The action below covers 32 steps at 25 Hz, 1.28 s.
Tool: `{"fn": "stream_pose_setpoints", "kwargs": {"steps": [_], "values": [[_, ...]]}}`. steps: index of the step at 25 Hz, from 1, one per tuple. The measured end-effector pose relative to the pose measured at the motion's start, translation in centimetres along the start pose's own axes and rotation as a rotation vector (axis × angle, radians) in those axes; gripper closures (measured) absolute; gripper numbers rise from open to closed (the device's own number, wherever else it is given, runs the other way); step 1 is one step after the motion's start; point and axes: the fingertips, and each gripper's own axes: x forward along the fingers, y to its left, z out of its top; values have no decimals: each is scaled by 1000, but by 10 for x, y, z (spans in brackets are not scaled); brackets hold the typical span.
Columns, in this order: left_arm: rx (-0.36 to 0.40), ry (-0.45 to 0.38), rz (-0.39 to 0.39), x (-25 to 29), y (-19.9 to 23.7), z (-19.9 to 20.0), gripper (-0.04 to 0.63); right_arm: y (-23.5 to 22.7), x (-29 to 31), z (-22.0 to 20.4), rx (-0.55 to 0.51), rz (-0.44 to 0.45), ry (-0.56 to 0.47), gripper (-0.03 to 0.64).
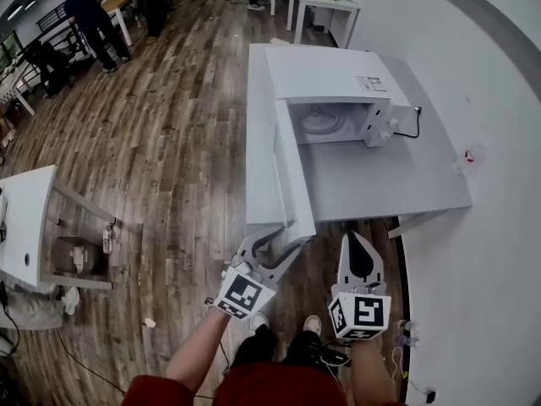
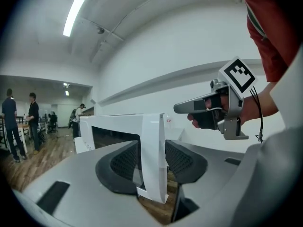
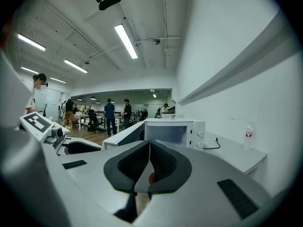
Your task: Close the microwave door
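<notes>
A white microwave (image 1: 338, 83) stands on a white table (image 1: 372, 184). Its door (image 1: 292, 176) hangs wide open, swung out toward me past the table's front edge. My left gripper (image 1: 283, 239) is at the door's free edge. In the left gripper view that edge (image 2: 152, 141) stands upright between the open jaws of the left gripper (image 2: 151, 162), close to both pads. My right gripper (image 1: 357, 242) hangs to the right of the door, in front of the table, shut with nothing in it. Its pads meet in the right gripper view (image 3: 149, 167), which faces the microwave (image 3: 175, 131).
A small bottle (image 1: 469, 155) with a red label stands at the table's right end, and a black cord (image 1: 410, 129) runs from the microwave. The white wall is close on the right. Another white table (image 1: 25, 218) stands left, on the wooden floor. People (image 1: 89, 15) stand far off.
</notes>
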Motion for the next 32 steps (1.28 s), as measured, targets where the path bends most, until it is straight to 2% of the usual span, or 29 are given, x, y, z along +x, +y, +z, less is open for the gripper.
{"fn": "stream_pose_setpoints", "kwargs": {"steps": [13,21,32], "values": [[7,-17,-91,9,-5,-3,434,-10,-13,-6,11,-71,8,588],[7,1,-76,26,-13,0,437,-27,-13,-5,22,-54,-3,588],[-9,35,2,69,-31,8,442,-81,-9,-9,47,3,-6,588]]}}
